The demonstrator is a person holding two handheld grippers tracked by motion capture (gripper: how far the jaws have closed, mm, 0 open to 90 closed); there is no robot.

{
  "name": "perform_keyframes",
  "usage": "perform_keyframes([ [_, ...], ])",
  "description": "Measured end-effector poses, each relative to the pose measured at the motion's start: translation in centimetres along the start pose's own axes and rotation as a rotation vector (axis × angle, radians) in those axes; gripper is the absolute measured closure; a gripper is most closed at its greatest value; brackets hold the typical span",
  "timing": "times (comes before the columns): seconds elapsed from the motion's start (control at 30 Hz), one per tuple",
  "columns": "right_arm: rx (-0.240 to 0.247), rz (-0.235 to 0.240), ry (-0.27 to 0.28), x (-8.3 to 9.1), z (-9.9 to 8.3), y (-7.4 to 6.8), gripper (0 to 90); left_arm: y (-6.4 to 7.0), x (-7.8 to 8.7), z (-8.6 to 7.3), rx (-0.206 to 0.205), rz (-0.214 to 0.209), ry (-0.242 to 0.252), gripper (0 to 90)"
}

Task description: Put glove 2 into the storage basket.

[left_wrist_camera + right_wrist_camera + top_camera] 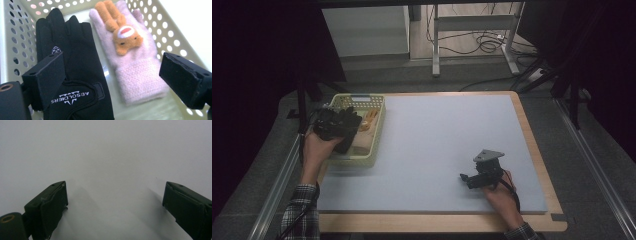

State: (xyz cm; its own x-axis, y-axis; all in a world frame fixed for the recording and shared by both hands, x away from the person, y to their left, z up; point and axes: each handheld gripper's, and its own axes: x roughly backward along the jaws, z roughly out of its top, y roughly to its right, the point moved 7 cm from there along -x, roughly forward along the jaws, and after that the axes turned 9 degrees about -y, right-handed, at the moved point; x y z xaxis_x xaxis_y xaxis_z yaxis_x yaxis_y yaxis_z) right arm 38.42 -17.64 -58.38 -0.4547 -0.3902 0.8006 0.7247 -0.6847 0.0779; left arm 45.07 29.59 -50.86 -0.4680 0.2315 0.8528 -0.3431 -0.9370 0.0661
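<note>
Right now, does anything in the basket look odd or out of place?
Only a mismatch: the basket holds a black glove beside a pink knitted glove with an orange plush animal. Nothing looks spilled or damaged.

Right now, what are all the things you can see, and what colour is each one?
Basket: one, pale yellow-green with holes, at the table's left edge.
Black glove: one, black with white lettering, lying flat in the basket.
Pink glove: one, fuzzy pink with an orange animal on it, in the basket beside the black glove.
Mat: one, light grey, covering the table top.
Table: one, light wood rim around the mat.
Left hand-held gripper: one, black, open, over the basket.
Right hand-held gripper: one, black, open, over the bare mat at the right.
Hands: two, with checked sleeves.
</note>
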Motion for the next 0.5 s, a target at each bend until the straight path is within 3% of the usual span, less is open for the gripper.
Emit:
perform_keyframes([
  [0.5,0.001,-0.001,0.0,0.0,0.0,0.0,5.8,1.6,0.7,-0.7,-0.045,-0.057,0.034,2.6],
])
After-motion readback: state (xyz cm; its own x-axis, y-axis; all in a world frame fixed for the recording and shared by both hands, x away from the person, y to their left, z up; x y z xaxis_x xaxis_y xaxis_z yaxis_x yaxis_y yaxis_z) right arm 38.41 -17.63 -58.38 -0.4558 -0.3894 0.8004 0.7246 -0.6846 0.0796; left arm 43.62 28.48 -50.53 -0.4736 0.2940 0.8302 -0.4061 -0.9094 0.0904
